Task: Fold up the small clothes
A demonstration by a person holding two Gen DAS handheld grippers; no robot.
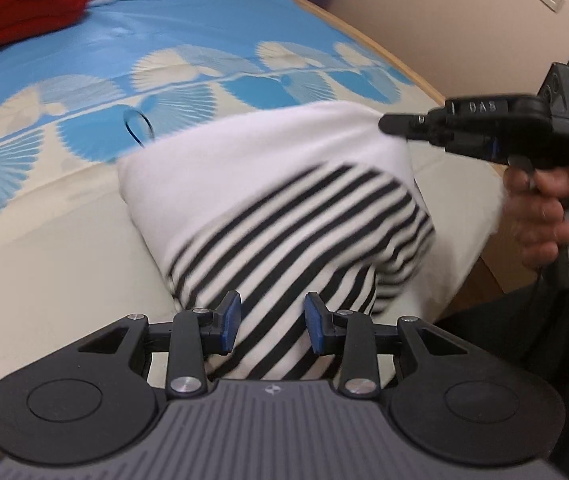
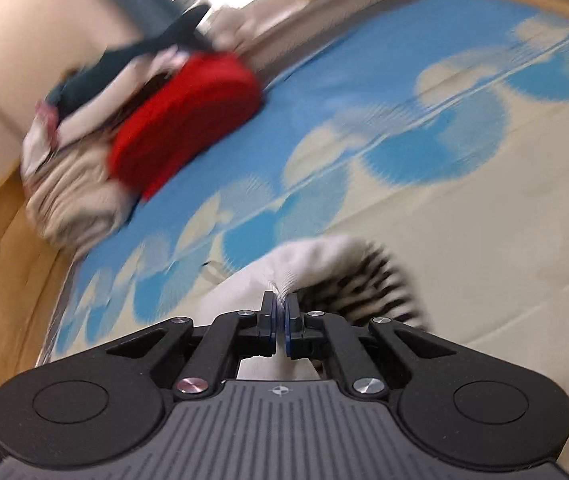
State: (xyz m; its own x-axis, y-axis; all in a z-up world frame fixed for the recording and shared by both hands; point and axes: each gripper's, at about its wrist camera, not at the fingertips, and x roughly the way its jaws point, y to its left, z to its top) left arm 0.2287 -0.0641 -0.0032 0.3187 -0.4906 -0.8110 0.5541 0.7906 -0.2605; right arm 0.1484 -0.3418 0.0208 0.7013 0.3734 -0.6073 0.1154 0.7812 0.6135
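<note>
Across most of both frames: bed (image 1: 204, 40) with a blue-and-cream fan-print cover, serving as the folding surface. Wall and wooden frame edge up along the right of the left wrist view.

Upper left of the left wrist view: red cushion (image 1: 20, 4), well apart from the work. Same cushion in the right wrist view, parked against a blurry pile of bedding and clothes.

Middle of the left wrist view: small garment (image 1: 284, 208), white on top, black-and-white stripes lower down, bunched up off the bed rather than lying flat. Probably mid-lift so a fold can be laid over.

Right edge of that view: right hand-held gripper (image 1: 388, 124), gripped by a person's hand (image 1: 544, 216), fingers pressed together on the white edge of the garment. Right wrist view confirms it, pads pinching a gather of white fabric. Looks like the corner being carried.

Bottom centre: left hand-held gripper (image 1: 272, 326), spread partway with striped cloth between the blue pads, though not clearly squeezing it. Likely lining up for the opposite corner.

Small dark loop (image 1: 138, 124) on the cover just past the garment, can't tell what it is.
</note>
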